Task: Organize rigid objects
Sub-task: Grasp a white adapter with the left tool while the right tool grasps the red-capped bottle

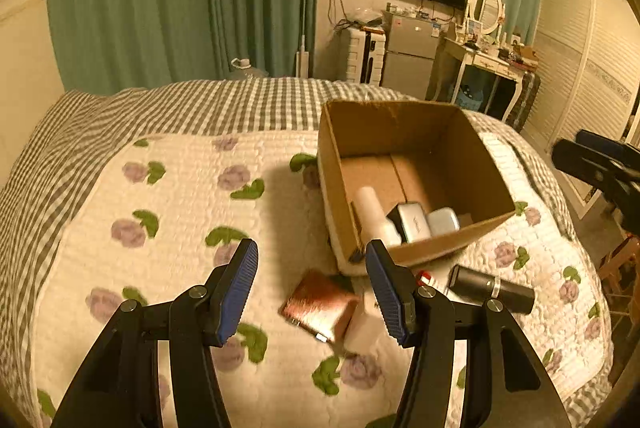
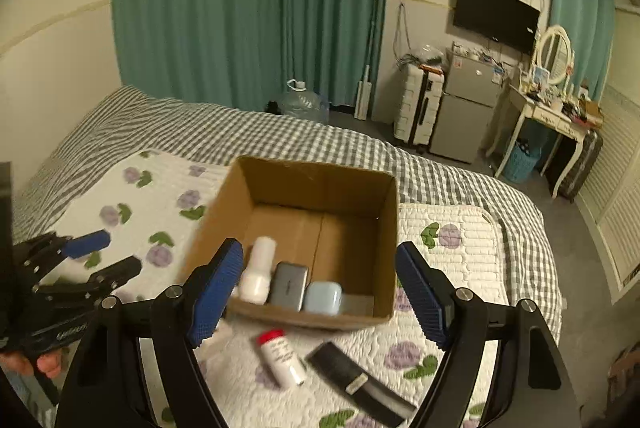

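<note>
Both grippers empty. Left gripper (image 1: 311, 270) jaws stand wide apart, nothing between the pads; right gripper (image 2: 319, 268) jaws also wide, nothing gripped.

Cardboard box (image 2: 362, 188) sits just ahead of the right jaws, top open, near rim low between the pads. From the left jaws it lies ahead and right.

Inside the box, 3 items: white bottle (image 2: 259, 270), grey case (image 2: 289, 286), pale blue case (image 2: 322, 297), all against the near wall; far half of the floor bare.

Outside, 4 items:
- red-capped bottle (image 2: 280, 358) and black bar (image 2: 352, 376) below the right jaws
- copper-coloured case (image 1: 318, 304) and white block (image 1: 366, 326) between the left jaws

Surface: floral quilt (image 1: 180, 196) over a checked bedspread (image 2: 280, 136). Quilt clear left of the left jaws. Green curtains (image 2: 248, 0) behind.
</note>
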Demonstrator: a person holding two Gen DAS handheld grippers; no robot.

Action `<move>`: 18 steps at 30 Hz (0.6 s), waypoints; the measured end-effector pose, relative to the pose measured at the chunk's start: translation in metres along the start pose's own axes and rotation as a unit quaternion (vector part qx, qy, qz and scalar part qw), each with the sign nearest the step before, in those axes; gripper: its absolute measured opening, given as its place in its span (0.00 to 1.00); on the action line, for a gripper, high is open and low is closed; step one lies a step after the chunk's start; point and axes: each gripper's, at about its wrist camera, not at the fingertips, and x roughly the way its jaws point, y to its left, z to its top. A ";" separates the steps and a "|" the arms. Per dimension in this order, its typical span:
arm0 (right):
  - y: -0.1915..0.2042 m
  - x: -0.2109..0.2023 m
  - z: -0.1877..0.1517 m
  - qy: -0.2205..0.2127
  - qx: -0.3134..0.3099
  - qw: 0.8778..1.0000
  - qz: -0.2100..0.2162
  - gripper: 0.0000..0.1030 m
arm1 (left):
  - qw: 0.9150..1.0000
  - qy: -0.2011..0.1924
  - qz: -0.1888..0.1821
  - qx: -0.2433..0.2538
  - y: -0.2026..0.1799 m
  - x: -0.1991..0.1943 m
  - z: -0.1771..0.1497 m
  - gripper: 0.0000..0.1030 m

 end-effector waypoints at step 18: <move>0.019 0.079 -0.119 0.098 -0.006 0.995 0.032 0.76 | 0.998 0.068 -0.002 0.016 -0.029 0.068 -0.086 0.57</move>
